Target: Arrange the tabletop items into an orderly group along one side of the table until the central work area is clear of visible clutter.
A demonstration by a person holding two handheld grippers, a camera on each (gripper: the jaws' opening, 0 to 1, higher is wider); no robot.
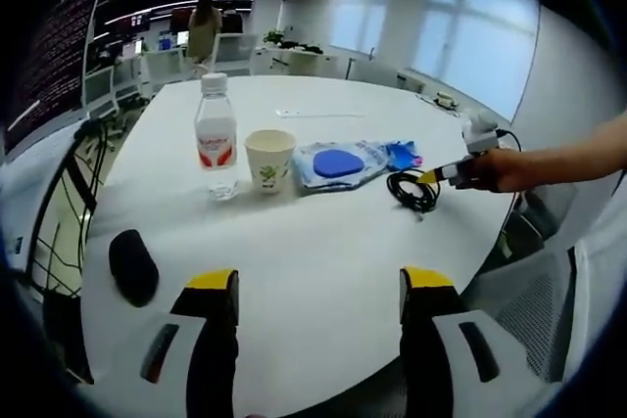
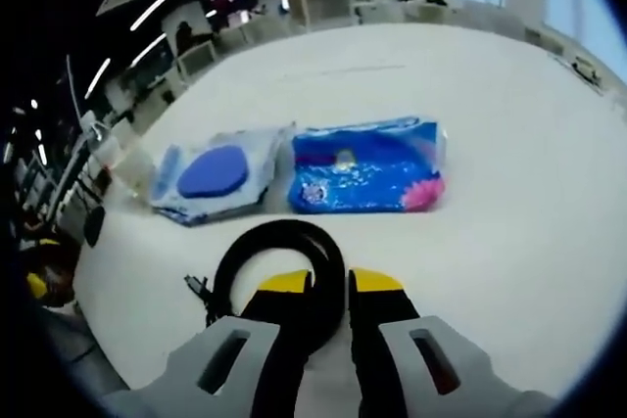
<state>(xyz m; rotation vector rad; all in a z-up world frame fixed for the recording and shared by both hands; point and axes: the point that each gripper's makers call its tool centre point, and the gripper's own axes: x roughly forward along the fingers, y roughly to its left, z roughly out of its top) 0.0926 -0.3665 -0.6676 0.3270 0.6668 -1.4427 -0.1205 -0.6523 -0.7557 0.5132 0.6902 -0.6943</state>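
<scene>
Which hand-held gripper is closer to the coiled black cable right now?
Right. The right hand-held gripper has its jaws closed around the coiled black cable. The left hand-held gripper sits open at the near table edge, apart from it.

Table (image 1: 323, 261) looks like smooth matt white laminate. The water bottle (image 1: 216, 139) is clear shiny plastic, the cup (image 1: 269, 161) next to it matt paper. Both blue wipe packs (image 2: 367, 168) are crinkly glossy plastic film, and the coiled cable (image 2: 279, 266) is smooth black rubbery stuff.

Left claw (image 1: 318, 286) gapes wide — right claw (image 2: 331, 283) nearly closed, arm outstretched.
</scene>
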